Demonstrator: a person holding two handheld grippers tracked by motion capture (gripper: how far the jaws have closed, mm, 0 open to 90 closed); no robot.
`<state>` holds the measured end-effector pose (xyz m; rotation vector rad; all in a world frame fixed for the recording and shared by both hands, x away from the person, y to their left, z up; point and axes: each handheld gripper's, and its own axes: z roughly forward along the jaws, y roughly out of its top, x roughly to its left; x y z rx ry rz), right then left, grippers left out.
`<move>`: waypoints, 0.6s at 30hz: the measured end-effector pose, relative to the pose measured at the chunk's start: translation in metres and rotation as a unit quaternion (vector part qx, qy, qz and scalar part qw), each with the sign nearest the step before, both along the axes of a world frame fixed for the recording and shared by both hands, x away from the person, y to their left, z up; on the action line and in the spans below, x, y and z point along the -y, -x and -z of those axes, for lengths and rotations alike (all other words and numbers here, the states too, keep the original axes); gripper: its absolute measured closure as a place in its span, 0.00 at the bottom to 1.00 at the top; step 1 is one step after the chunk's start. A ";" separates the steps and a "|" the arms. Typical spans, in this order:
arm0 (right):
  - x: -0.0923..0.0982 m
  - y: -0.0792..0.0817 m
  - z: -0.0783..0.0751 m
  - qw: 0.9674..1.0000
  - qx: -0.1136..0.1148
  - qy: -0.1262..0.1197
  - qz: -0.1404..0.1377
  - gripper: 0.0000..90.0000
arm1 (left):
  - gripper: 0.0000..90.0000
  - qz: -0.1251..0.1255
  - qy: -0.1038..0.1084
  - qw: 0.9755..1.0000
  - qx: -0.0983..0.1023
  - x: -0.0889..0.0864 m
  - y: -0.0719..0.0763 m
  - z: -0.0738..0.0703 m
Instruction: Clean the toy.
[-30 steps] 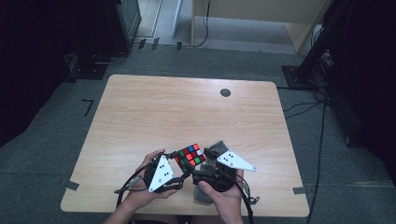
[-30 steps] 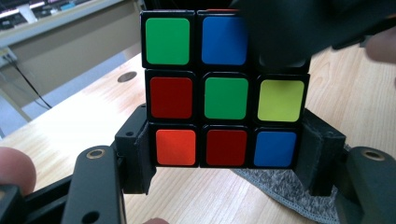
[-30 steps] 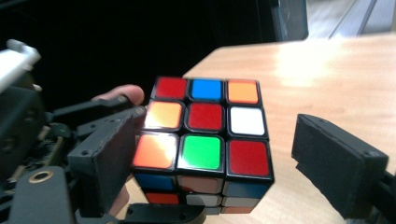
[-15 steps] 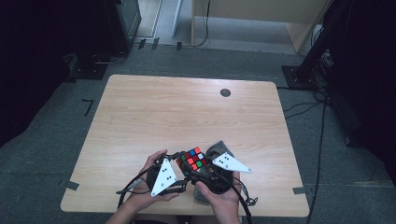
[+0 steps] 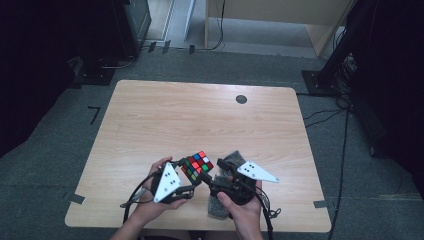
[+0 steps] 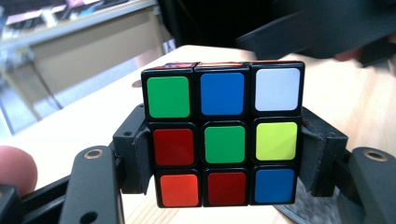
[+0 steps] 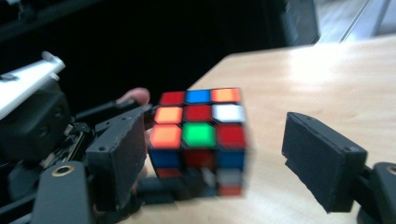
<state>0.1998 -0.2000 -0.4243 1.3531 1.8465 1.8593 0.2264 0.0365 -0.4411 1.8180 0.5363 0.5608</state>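
Cube (image 6: pixel 223 133) clamped in left gripper (image 6: pixel 224 163), pads pressing on both sides of its lower two rows; facing that camera: green, blue, white on top, red, green, yellow in the middle, orange-red, red, blue at the bottom. Held clear of the table (image 5: pixel 210 115), over its near edge, tilted so one corner points away from the person. Left hand (image 5: pixel 152 192) curled under the gripper body, a fingertip (image 6: pixel 16 168) showing beside the left jaw; gripper aimed toward the right one, grey plate on top.

Between the jaws of the right gripper (image 7: pixel 210 158) too, near its left pad, well apart from the right pad; jaws spread, pads not squeezing, and just been opening wider. Possibly brushing the left pad, but blur in the right gripper view leaves that unclear. Right hand (image 5: pixel 240 207) gripping from below, gripper angled up and left toward the cube, plate (image 5: pixel 257 171) tipped to the right. Grey cloth (image 5: pixel 222 200) under the right gripper, on the table.

Compared with a second ago: both hands in about the same spot near the table's front edge, cube turned a little in the high view, right gripper's plate swung slightly lower. Left grip as tight as before after a brief loosening.
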 end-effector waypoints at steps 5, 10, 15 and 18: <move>0.000 -0.001 0.011 0.999 0.030 0.022 0.020 0.27 | 0.37 -0.025 0.104 0.992 -0.072 -0.028 -0.017 -0.009; -0.020 -0.002 0.034 0.997 0.033 0.066 0.000 0.26 | 0.37 -0.035 0.167 0.978 -0.118 -0.036 -0.022 -0.014; -0.040 0.002 0.041 0.995 0.059 0.084 0.000 0.20 | 0.37 -0.022 0.197 0.970 -0.139 -0.027 -0.018 -0.015; -0.042 0.004 0.040 0.995 0.071 0.072 0.015 0.17 | 0.37 -0.004 0.191 0.971 -0.147 -0.017 -0.014 -0.013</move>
